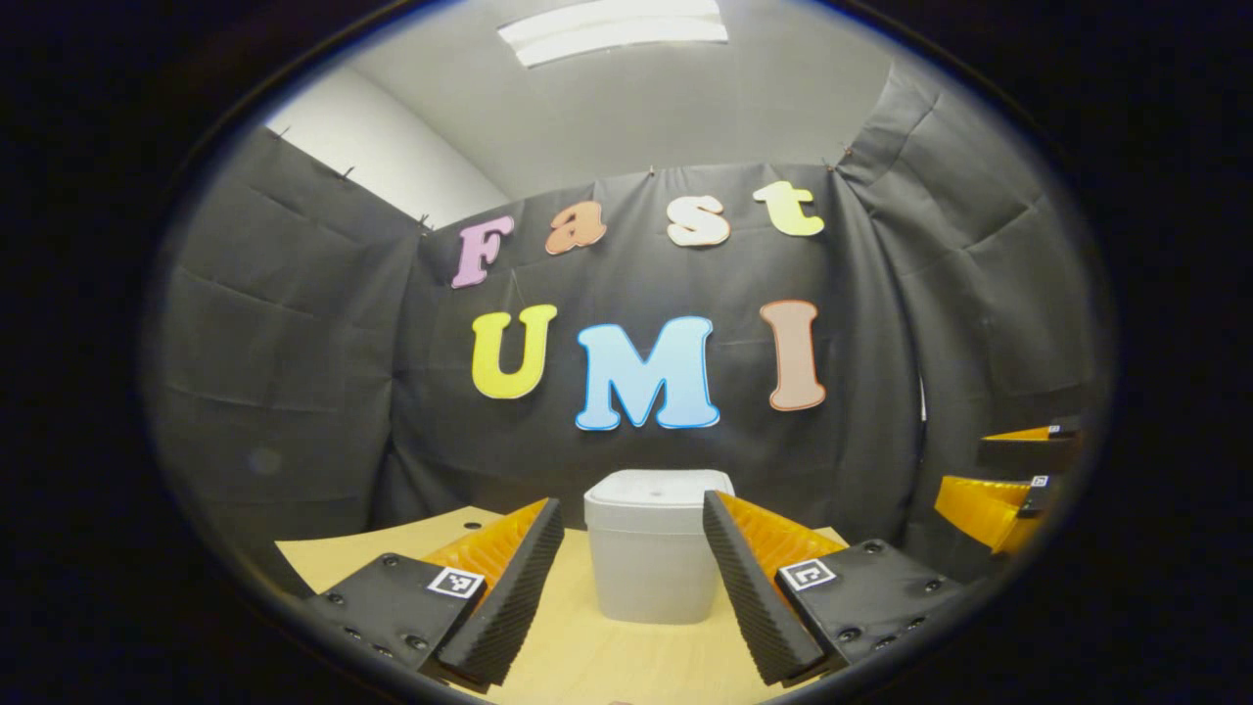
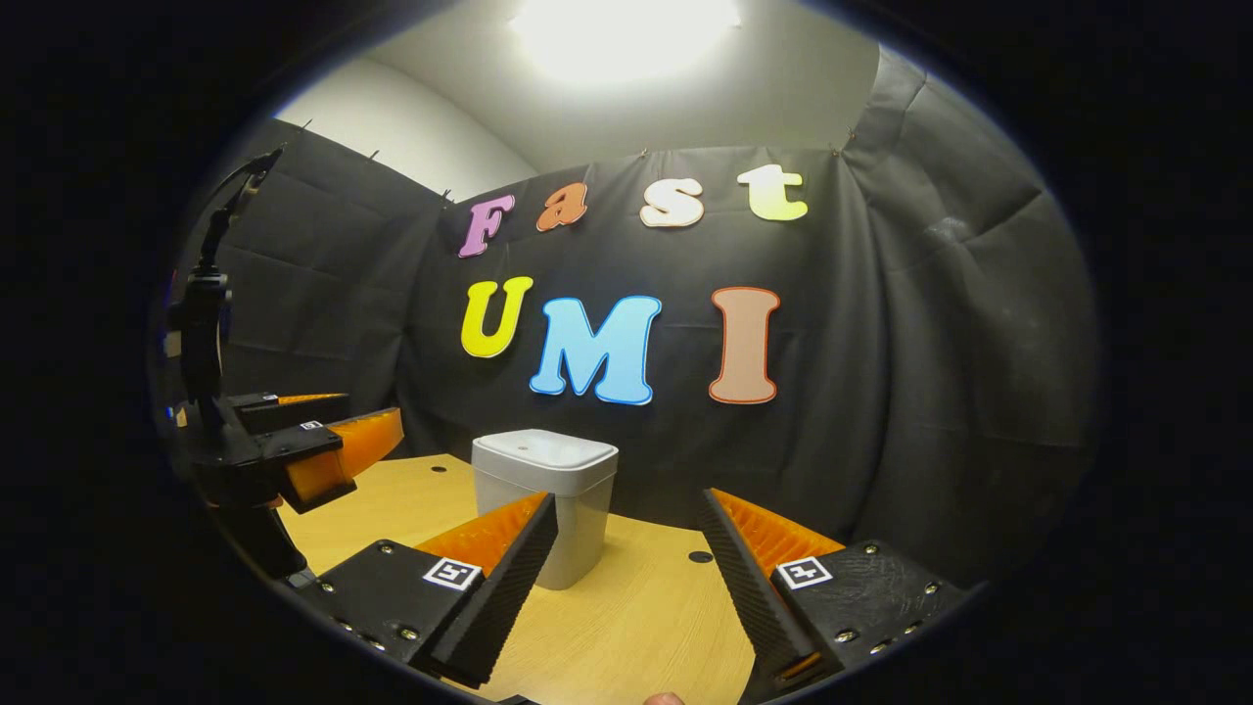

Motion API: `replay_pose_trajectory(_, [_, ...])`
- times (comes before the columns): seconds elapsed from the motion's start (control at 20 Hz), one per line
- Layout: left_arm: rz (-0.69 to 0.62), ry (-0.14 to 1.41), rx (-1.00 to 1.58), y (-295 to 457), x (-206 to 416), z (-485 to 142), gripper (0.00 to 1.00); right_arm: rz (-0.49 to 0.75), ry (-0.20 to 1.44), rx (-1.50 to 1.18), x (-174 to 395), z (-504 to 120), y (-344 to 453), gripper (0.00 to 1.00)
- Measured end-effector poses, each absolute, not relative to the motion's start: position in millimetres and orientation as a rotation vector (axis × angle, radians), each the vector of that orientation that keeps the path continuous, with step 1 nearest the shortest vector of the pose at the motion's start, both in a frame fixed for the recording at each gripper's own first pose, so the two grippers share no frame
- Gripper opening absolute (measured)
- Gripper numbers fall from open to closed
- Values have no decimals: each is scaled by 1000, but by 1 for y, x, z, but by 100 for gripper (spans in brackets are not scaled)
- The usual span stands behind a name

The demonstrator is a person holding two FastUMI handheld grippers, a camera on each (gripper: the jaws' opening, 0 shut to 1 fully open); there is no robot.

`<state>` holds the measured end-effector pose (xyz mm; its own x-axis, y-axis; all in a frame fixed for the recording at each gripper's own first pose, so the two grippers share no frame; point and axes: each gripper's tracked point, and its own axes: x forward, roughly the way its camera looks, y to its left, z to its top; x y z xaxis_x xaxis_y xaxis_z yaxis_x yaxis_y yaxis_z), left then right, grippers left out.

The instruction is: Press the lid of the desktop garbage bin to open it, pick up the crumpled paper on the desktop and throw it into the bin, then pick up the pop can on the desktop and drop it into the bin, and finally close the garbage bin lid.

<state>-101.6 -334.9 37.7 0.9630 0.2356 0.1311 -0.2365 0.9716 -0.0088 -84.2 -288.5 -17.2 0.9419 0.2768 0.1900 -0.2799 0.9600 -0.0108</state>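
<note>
A white desktop bin stands on the wooden table, its lid shut flat. My left gripper is open just short of it, its two fingers framing the bin's sides without touching. In the right gripper view the same bin sits left of centre with the lid down. My right gripper is open and holds nothing, with its left finger overlapping the bin's front in the image. The left gripper hangs open above the table at the left. The right gripper shows at the far right edge.
The light wooden table has small dark holes near the bin. Black cloth walls close in right behind and beside it. Bare tabletop lies in front of the bin in both views.
</note>
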Motion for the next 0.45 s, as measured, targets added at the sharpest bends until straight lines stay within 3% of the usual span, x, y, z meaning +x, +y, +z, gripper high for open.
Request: replay_pose_trajectory(0.45, [241,-136,12,-335,-100,37,97,280,-199,19,-82,-16,-289,94])
